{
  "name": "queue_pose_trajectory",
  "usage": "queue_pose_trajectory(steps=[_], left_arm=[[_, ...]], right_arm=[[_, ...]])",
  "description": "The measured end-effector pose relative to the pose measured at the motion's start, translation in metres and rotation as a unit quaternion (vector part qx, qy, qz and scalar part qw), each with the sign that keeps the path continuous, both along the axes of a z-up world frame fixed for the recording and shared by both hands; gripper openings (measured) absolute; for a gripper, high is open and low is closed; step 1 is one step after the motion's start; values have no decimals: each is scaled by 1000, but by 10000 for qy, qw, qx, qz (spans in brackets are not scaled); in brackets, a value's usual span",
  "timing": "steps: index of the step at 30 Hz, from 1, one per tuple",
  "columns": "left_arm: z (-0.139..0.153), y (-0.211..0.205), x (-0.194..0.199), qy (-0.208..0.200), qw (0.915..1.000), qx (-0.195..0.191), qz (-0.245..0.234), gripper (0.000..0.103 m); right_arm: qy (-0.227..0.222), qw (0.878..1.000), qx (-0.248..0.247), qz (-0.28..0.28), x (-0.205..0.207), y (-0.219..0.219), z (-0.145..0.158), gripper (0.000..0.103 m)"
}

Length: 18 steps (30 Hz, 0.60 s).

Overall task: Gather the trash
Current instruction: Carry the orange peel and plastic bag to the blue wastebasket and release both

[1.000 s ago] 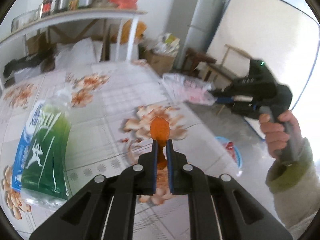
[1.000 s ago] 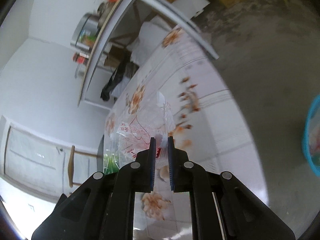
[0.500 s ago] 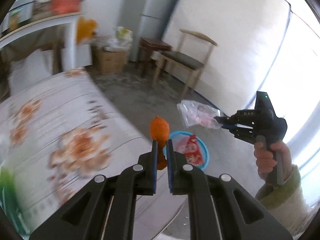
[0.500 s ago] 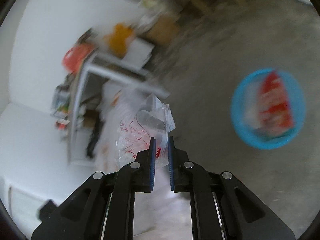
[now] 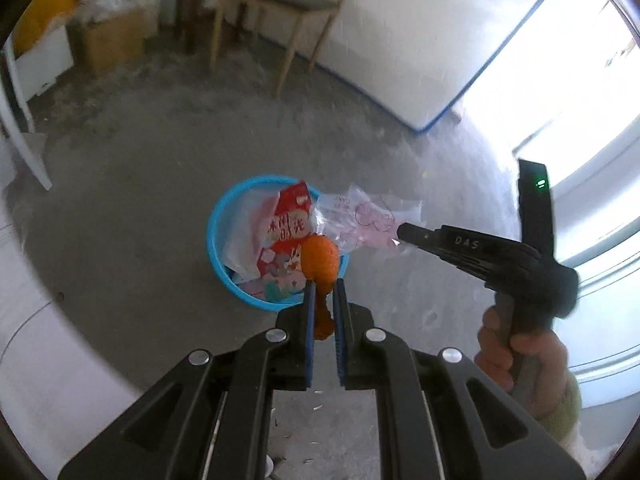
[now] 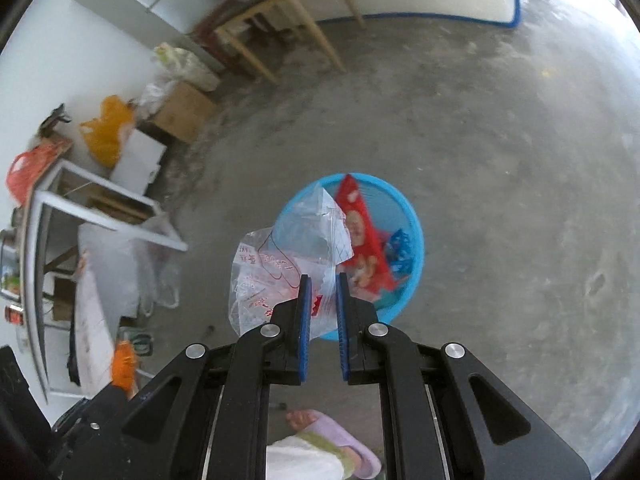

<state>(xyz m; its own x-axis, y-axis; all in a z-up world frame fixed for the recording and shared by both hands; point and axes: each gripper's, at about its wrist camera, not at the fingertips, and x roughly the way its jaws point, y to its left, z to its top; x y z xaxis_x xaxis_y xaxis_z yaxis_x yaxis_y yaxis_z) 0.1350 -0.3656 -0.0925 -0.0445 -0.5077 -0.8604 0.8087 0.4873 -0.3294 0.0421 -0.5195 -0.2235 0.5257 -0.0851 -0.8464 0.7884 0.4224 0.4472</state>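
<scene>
Left gripper (image 5: 322, 290), jaws narrow, pinches an orange peel (image 5: 320, 260) above the near rim of the blue basin (image 5: 216, 256) on the floor. Right gripper (image 6: 322, 284) — likewise nearly closed — clamps a clear printed plastic bag (image 6: 280, 268) over the basin's near-left edge. Inside the basin lies a red snack wrapper (image 6: 360, 232); beyond it, a wooden chair (image 5: 280, 4).

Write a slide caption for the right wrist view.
Right gripper carries a clear plastic bag above the blue bin.
</scene>
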Motion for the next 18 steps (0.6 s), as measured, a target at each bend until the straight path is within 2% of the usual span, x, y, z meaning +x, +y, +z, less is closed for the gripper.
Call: queue_pose_trajectory(steps=[3,4,5,6,7,12,18], left_arm=[[-17,-34,1,-70,9997,121,-195,11],[-23,-44,1,-58,9996,160,-212,20],[-31,-55,4,-36,9996,208,-207,25],[-36,-61,5,-35,9996,224,-173,34],[-39,-64,8,-30,9997,203,-115,36],[-41,-55,29,306,9991,-20,293,39],[-15,-29,43,480,9969,-424,447,39]], right_arm=[[113,9998,100,-140,9,-13,-20,15],[98,9997,151,-154,12,-16,-27,19],[74,9996,207,-154,15,-20,-34,24],[55,9995,278,-165,19,-23,-43,37],[4,9990,409,-197,20,-26,-53,46],[39,9965,759,-334,11,-32,-74,46],[49,9980,600,-165,3,-27,-65,46]])
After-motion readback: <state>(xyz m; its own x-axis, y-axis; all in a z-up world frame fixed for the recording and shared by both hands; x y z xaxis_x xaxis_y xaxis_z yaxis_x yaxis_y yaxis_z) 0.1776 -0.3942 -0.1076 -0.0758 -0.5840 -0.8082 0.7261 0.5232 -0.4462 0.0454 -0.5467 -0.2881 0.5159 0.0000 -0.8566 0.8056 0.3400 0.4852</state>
